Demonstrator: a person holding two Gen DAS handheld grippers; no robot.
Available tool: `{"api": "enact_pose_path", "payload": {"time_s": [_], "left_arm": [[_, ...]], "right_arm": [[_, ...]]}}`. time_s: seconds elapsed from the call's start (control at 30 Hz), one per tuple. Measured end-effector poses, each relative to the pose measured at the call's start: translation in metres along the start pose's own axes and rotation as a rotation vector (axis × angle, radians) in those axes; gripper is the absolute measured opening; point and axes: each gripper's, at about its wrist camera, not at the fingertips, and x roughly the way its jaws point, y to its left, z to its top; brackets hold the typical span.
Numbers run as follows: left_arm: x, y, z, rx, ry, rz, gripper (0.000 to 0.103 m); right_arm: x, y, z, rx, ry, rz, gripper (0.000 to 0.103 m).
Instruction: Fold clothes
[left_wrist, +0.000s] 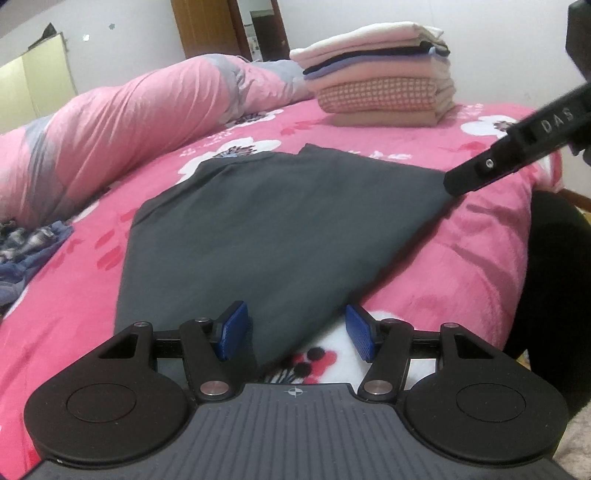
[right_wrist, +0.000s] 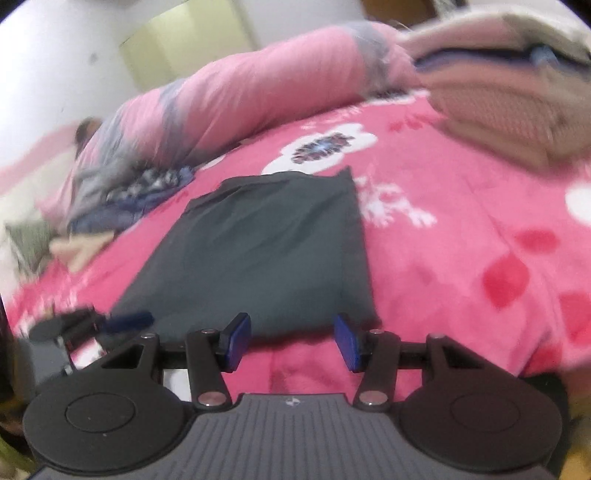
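A dark grey garment (left_wrist: 266, 229) lies folded flat on the pink floral bedspread (left_wrist: 461, 258). My left gripper (left_wrist: 295, 332) is open, and the garment's near corner lies between its blue pads (left_wrist: 232, 330). My right gripper (left_wrist: 452, 186) reaches in from the upper right, its black tip at the garment's right corner. In the blurred right wrist view the right gripper (right_wrist: 291, 341) is open, with the near edge of the garment (right_wrist: 266, 251) just between its fingertips. The left gripper (right_wrist: 110, 319) shows at that view's lower left.
A tall stack of folded clothes (left_wrist: 380, 74) stands at the far side of the bed. A rolled pink and grey duvet (left_wrist: 129, 122) lies along the left. A blue patterned cloth (left_wrist: 26, 251) is bunched at the left edge. A person's dark clothing (left_wrist: 546, 277) is beside the bed's right edge.
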Motion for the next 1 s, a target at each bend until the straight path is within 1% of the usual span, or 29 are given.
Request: {"api": "enact_pose_path", "payload": {"time_s": [0.13,0.17,0.27,0.37,0.47,0.6,0.63,0.77,0.93,1.0], "left_arm": [[-0.013,0.013,-0.006,-0.111,-0.004,0.041,0.059],[-0.019,0.018,-0.008,-0.148,-0.013,0.047,0.059],[-0.036,0.036,-0.016,-0.279,-0.033,0.051,0.059],[-0.048,0.057,-0.026,-0.402,-0.042,0.063,0.059],[-0.054,0.081,-0.038,-0.545,-0.043,0.067,0.059],[-0.06,0.109,-0.054,-0.72,-0.062,0.042,0.059],[-0.062,0.115,-0.057,-0.753,-0.069,0.035,0.059],[-0.066,0.133,-0.069,-0.853,-0.092,0.007,0.059],[-0.068,0.149,-0.082,-0.953,-0.122,-0.039,0.059],[-0.069,0.153,-0.086,-0.974,-0.131,-0.044,0.059]], "right_arm": [[0.003,0.008,-0.001,0.005,-0.003,0.013,0.053],[0.003,0.012,-0.002,-0.023,-0.014,0.003,0.053],[0.006,0.035,-0.002,-0.144,-0.042,0.009,0.053],[0.012,0.068,-0.005,-0.328,-0.073,0.054,0.053],[0.026,0.108,-0.015,-0.544,-0.098,0.124,0.053],[0.046,0.157,-0.034,-0.786,-0.104,0.209,0.053],[0.051,0.169,-0.04,-0.839,-0.1,0.225,0.053],[0.065,0.204,-0.058,-0.981,-0.086,0.254,0.053],[0.089,0.23,-0.078,-1.137,-0.086,0.215,0.053],[0.098,0.234,-0.075,-1.122,-0.072,0.195,0.052]]}}
